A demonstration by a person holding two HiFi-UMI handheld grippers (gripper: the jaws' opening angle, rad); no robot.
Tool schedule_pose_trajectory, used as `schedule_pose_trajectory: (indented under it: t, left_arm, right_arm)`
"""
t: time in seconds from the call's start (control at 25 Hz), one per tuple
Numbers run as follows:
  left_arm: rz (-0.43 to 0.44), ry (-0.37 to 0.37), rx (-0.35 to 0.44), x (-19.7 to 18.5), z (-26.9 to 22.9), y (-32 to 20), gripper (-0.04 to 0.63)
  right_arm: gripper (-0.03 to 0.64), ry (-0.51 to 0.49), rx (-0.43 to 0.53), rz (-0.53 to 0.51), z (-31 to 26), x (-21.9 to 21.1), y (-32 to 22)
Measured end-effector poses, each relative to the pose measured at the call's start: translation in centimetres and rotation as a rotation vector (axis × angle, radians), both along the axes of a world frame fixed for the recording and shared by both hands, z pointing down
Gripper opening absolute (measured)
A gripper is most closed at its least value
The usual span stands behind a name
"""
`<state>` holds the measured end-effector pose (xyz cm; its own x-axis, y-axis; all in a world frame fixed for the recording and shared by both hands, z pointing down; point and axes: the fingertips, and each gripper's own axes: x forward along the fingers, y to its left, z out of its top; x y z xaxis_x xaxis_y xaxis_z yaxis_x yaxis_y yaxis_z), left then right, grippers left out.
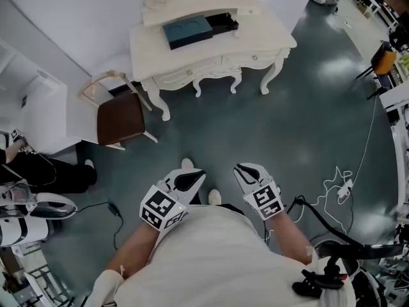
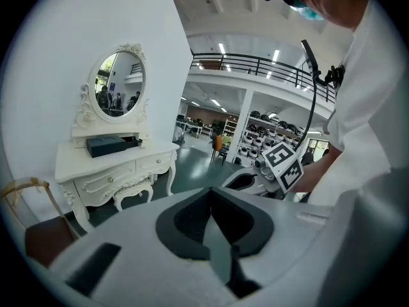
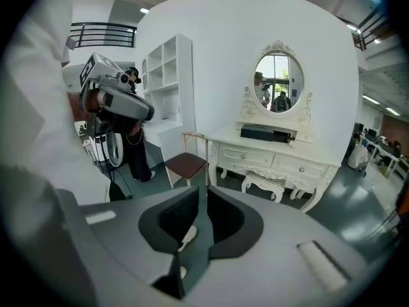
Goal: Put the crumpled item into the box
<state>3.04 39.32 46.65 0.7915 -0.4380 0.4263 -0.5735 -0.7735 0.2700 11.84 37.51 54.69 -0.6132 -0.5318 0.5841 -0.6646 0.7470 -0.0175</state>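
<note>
Atop the dresser, box interior unclear; left claw closed, right claw barely parted.

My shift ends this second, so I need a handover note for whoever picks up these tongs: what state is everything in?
Grippers: the left tongs are shut and empty. The right tongs stand slightly apart with nothing between them. Both are held close to the body.
Things: the dark box lies on the white dressing table, across the floor from both grippers. The crumpled item shows in no view.
Done: nothing that I can confirm; the inside of the box cannot be seen.
Left: find the crumpled item, grasp it and put it into the box.
</note>
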Motion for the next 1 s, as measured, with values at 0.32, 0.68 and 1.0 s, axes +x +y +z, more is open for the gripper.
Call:
schedule_pose_trajectory:
  t: [0.32, 0.68, 1.0]
  left_arm:
    - [0.032, 0.035, -0.004, -1.6, 1.0, -13.3, 0.02]
    - [0.107, 0.059, 0.032, -5.5, -1.5, -29.1, 0.002]
    - [0.065, 0.078, 0.028, -8.3, -2.2, -36.6, 0.002]
  right_arm:
    - [0.049, 0.056, 0.009, 0.046, 0.6, -0.5, -13.1]
    - [0.043, 0.098, 0.067, 0.12, -1.6, -3.3, -29.9]
    - [0.051, 0.134, 0.07, 0.183, -1.2, -2.5, -40.4]
